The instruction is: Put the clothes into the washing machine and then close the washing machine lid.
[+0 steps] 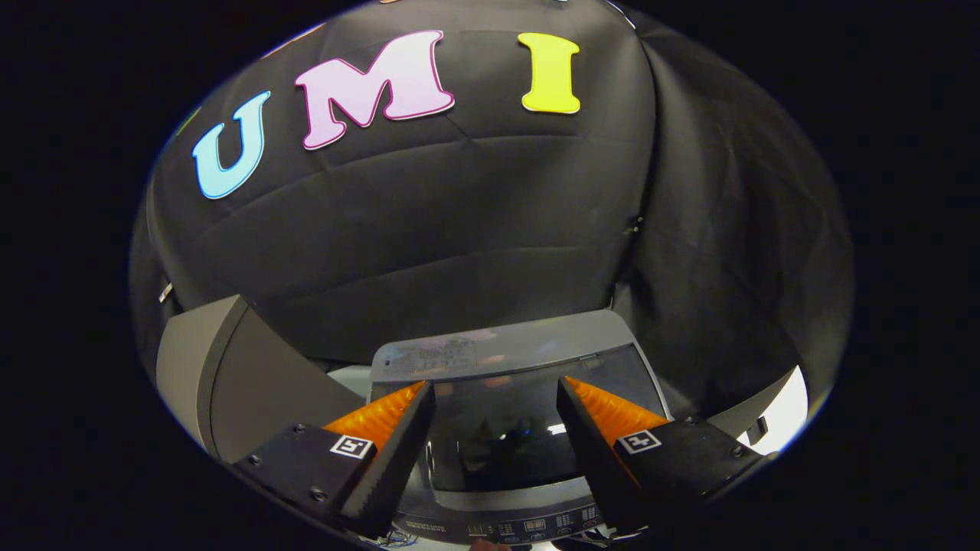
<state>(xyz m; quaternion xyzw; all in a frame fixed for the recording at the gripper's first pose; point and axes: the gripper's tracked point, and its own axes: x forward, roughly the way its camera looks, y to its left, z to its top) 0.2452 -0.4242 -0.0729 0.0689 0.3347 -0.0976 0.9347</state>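
Observation:
The grey top-loading washing machine (pixel 505 356) stands below and just ahead of my gripper (pixel 496 384). Its lid (pixel 501 444) has a dark glass window in a grey frame and seems to lie flat over the opening. The glass shows dim reflections, and I cannot tell whether clothes lie under it. The control panel (pixel 528 526) runs along the machine's near edge, under the fingers. My gripper hangs above the lid, open, with a wide gap and nothing between its fingers.
A grey slanted box or panel (pixel 230 375) stands close to the machine's left side. A white surface (pixel 785 409) shows to the right of the machine. The black cloth wall (pixel 459 229) hangs right behind it.

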